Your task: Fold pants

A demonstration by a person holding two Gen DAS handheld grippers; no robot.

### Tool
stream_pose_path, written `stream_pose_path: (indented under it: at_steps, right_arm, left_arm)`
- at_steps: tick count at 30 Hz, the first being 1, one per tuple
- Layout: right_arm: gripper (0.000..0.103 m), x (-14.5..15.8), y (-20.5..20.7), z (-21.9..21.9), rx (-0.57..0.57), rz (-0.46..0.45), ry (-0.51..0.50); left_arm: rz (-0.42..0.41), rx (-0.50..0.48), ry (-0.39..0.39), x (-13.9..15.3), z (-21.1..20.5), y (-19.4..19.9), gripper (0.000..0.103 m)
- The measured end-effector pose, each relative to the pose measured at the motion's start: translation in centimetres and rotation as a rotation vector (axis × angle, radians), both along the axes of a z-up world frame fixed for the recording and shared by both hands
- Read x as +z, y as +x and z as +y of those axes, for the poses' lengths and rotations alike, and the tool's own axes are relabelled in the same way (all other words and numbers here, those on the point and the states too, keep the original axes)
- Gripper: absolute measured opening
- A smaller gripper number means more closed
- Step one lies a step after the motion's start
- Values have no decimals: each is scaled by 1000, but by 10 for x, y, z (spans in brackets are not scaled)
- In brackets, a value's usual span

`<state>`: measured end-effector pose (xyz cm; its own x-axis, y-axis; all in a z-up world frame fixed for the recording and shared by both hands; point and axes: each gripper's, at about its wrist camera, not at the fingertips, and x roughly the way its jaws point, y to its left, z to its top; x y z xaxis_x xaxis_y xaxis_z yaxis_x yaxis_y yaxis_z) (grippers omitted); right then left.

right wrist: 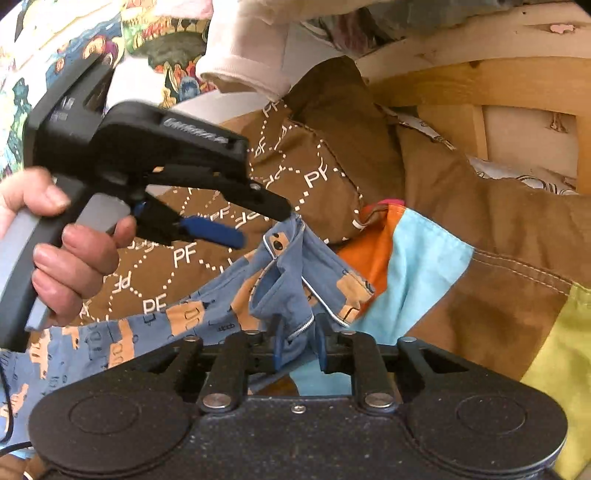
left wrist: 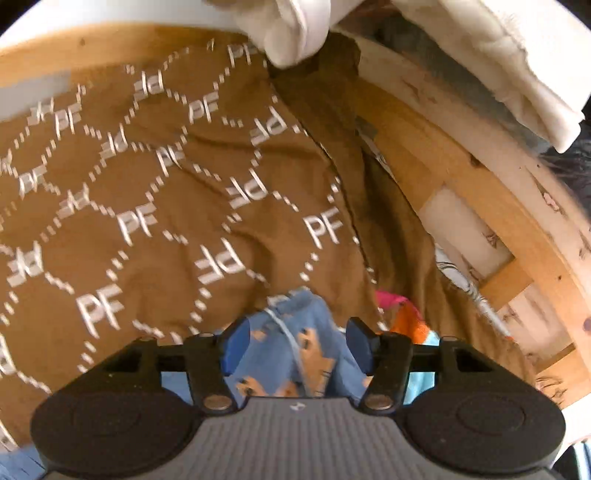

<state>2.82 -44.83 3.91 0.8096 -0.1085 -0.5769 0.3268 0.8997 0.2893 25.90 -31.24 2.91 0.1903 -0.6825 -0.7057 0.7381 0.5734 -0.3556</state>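
The pants point(right wrist: 284, 273) are blue with tan animal prints and a white zip; they lie bunched on a brown "PF" patterned cover point(left wrist: 147, 192). My right gripper point(right wrist: 300, 349) is shut on a fold of the pants near the zip. My left gripper point(left wrist: 295, 343) has its blue pads apart with the pants' cloth point(left wrist: 295, 354) bunched between them, not pinched. In the right wrist view the left gripper point(right wrist: 264, 221) hangs just above the pants' upper edge, jaws apart, held by a hand point(right wrist: 74, 251).
A wooden bed frame point(left wrist: 480, 192) runs along the right. A white cloth point(left wrist: 291, 29) hangs at the top. A patchwork piece in orange, light blue and yellow-green point(right wrist: 424, 266) lies right of the pants. A colourful printed sheet point(right wrist: 155, 40) shows at the far left.
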Motion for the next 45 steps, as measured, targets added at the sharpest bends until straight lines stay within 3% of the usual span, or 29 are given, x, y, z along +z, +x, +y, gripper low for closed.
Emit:
stream_pose_path:
  at_steps: [3,6,11,13,16,19,21,26,34,37,38,39,40,41,43,45]
  right_arm:
    - [47,2,-4,-3,3,-15,6]
    - [50,4,0,-2,13,-16,-24]
    - [68,14,1,15,102,-32,-152]
    - [68,14,4,26,152,-15,-216]
    - [58,9,12,32,164,38,-290]
    - [44,4,19,30,151,70,-311]
    - [28,3,19,27,141,79,-312]
    - [14,3,14,16,101,75,-276]
    - [12,10,18,-4,38,62,-264]
    - [12,9,22,-7,25,81,-281]
    - [12,7,23,-9,21,91,-286]
    - [13,6,23,-10,17,100,-287]
    - [17,6,22,-11,14,101,-287]
    - [18,7,21,-11,11,102,-292]
    - [23,9,17,-9,14,96,-311]
    - [31,11,15,-7,15,92,-326]
  left_arm:
    - [-86,-14,37,3,3,1,63]
    - [-180,-70,71,2,0,-5,63]
    - [-252,-159,97,0,-2,-12,63]
    - [-288,-184,120,-2,-7,-15,62]
    - [-320,-220,140,-6,-13,-16,57]
    - [-313,-253,136,-9,-19,-17,39]
    - [-313,-278,128,-10,-20,-20,12]
    - [-376,-270,114,-7,-19,-31,5]
    - [-420,-152,140,-1,-22,-30,6]
    - [-366,-133,140,-5,-22,-19,18]
    - [-337,-127,131,-5,-20,-15,35]
    - [-315,-118,120,-5,-16,-12,61]
    - [-305,-105,101,-4,-11,-10,69]
    - [-307,-93,78,-3,-4,-10,76]
    - [-324,-87,70,-1,7,-13,77]
    - [-349,-68,74,-1,21,-20,85]
